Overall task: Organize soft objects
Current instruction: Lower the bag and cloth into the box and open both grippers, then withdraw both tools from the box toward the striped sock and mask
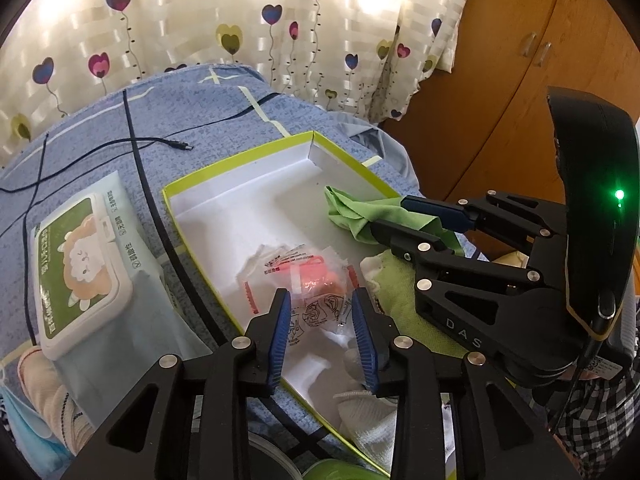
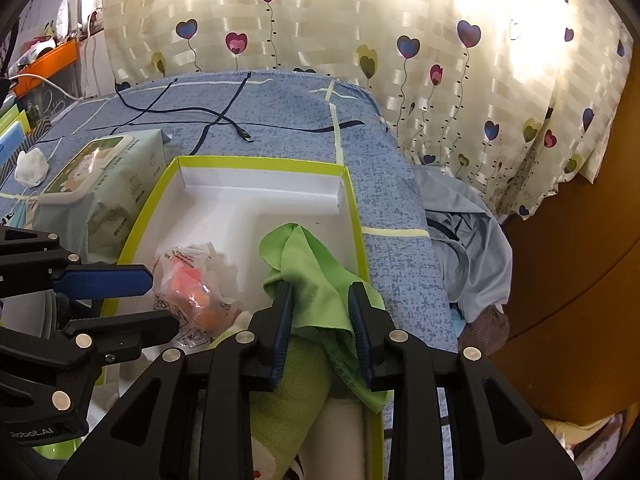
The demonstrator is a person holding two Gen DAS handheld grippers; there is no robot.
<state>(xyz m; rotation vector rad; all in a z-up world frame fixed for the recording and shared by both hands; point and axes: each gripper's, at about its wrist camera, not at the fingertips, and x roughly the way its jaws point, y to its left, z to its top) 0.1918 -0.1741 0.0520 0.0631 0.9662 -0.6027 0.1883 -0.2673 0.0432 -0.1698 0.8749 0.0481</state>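
The green cloth [image 2: 310,276] is lying inside the white box with the yellow-green rim [image 2: 352,200], near its right wall, and its long axis is running from the right gripper [image 2: 320,300] away toward the far wall of the box. The jaws of this gripper are standing narrowly apart with the cloth's near end between them, loosely. The left gripper [image 1: 320,312] is hovering with narrow open jaws over the clear plastic bag with orange contents [image 1: 308,280], which is lying in the box to the left of the cloth.
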